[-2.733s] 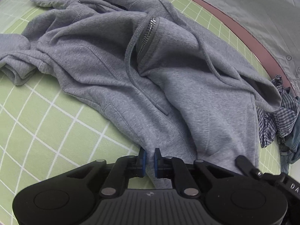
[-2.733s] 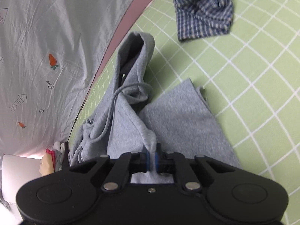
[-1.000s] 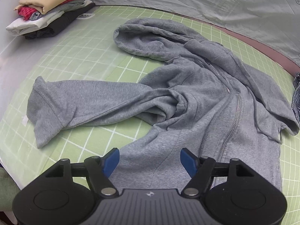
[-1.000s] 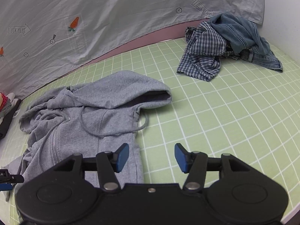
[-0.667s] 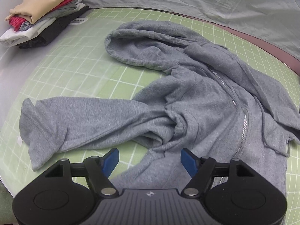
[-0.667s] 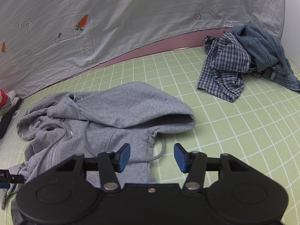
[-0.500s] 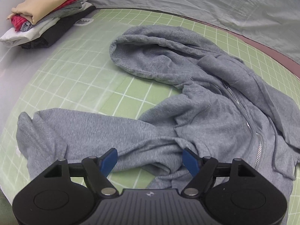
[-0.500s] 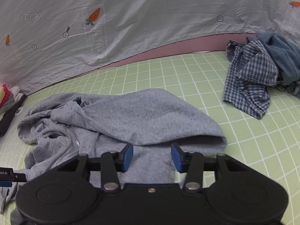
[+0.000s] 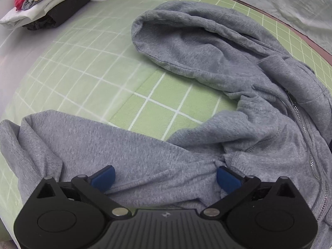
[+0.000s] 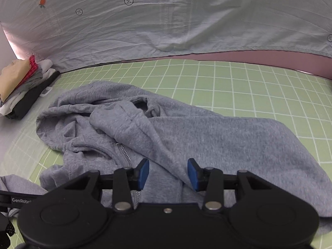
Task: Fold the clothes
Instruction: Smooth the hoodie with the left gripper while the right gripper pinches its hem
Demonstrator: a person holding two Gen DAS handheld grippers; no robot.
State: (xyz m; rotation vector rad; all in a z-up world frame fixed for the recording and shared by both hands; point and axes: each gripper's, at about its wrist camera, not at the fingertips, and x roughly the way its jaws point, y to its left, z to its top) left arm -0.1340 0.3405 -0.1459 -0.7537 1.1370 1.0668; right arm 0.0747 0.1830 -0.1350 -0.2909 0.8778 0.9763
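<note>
Grey zip hoodie [image 9: 238,95] lies unfolded and rumpled on the green grid tabletop [image 9: 161,108], not yet squared up. In the L wrist view its hood [image 9: 186,39] sits toward 12 o'clock, the zipper [image 9: 300,120] runs down at 3 o'clock, and one sleeve [image 9: 99,143] stretches across from centre to 9 o'clock, bunched where it meets the body.

L gripper [image 9: 165,178]: fingers spread wide, nothing held, low over that sleeve near the armpit bunch; whether the pads touch cloth I can't tell. R gripper [image 10: 168,172]: fingers also apart, holding nothing, over the hoodie [image 10: 166,137] chest just R of the zipper [image 10: 124,153], with the other sleeve or side panel running off toward 3 o'clock.

Handling, as a guess: thick fleece, soft, limp, fairly heavy for a garment. It'll drape and sag, won't slip much, not fragile. Pinch at seams or cuffs, where layers are doubled, e.g. the sleeve cuff at 9 o'clock for L and the shoulder seam or hem edge for R. Grabbing mid-panel prob. just lifts a tent of cloth. Keep clear of zipper teeth and drawcord.

Folded stack [image 10: 20,83] sits at 10 o'clock in the R view, by the printed sheet [image 10: 166,20] backdrop; likely where it ends up.
</note>
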